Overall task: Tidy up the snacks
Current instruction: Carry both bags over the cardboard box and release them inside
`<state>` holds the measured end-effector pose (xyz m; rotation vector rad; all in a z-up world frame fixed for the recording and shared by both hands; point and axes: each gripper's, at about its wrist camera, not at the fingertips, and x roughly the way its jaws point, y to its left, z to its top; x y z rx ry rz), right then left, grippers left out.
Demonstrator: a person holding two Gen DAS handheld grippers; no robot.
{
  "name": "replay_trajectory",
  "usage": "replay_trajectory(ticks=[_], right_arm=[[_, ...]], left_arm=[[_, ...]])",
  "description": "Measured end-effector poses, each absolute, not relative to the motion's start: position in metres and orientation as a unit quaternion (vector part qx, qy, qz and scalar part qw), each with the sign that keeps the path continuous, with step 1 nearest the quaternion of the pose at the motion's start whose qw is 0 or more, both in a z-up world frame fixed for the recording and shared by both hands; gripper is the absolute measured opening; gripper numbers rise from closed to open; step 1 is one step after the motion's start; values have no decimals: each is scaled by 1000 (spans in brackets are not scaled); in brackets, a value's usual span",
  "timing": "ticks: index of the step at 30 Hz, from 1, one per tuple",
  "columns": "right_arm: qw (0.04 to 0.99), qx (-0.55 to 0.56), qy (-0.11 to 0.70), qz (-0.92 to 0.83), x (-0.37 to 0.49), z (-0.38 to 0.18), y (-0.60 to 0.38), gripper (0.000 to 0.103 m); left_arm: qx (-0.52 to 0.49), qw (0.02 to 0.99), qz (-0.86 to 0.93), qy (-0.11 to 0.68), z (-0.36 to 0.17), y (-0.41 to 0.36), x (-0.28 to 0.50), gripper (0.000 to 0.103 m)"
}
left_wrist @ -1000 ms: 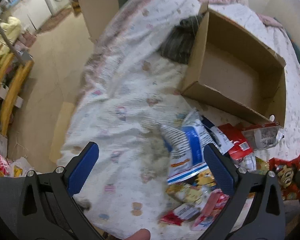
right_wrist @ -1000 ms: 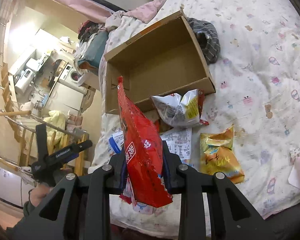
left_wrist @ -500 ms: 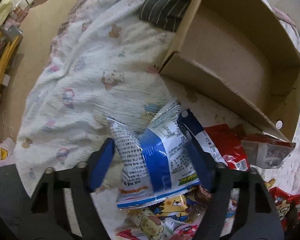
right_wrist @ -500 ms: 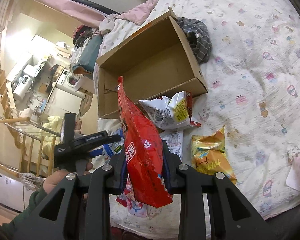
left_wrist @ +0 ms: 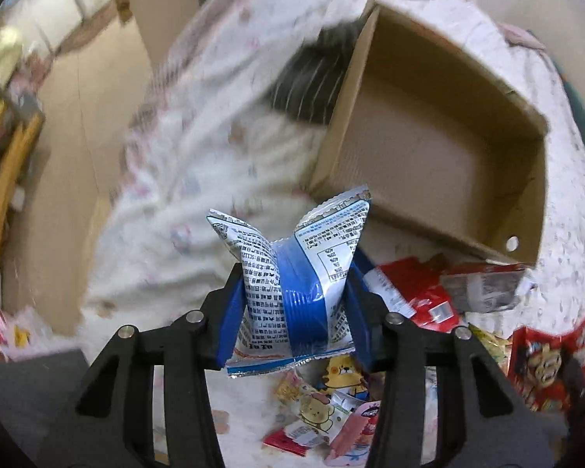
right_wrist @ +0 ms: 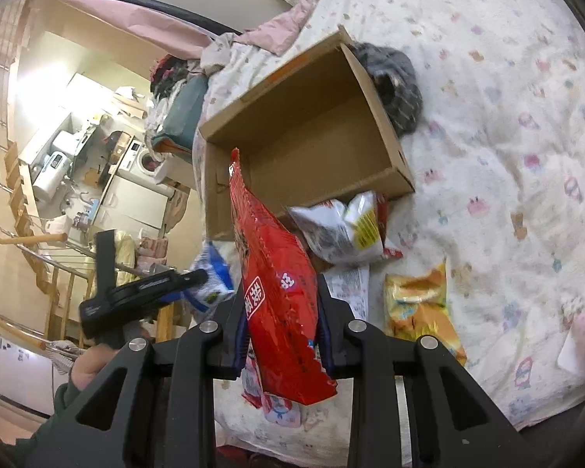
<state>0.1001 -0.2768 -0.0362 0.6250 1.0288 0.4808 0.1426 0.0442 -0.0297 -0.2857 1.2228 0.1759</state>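
Your left gripper (left_wrist: 294,304) has its jaws closed on a blue-and-white packet (left_wrist: 292,284), lifted above the bed (left_wrist: 199,163) near its edge, before the open box (left_wrist: 440,144). Your right gripper (right_wrist: 279,323) has its jaws clamped on a red bag (right_wrist: 277,292), held upright over the snack pile (right_wrist: 343,230) beside the box's near wall.
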Motion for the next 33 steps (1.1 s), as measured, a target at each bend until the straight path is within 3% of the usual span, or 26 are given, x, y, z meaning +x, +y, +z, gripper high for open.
replay_trajectory(ticks=[5, 15, 33], right_arm=[[805, 289, 463, 233, 125, -14, -273, 30], [823, 277, 437, 235, 196, 10, -265, 30], [805, 243, 495, 220, 270, -64, -227, 30]], left_arm=[[-106, 837, 66, 533, 6, 35, 161, 43], [-63, 863, 34, 500, 23, 7, 218, 43], [-36, 865, 1, 501, -28, -5, 257, 44]])
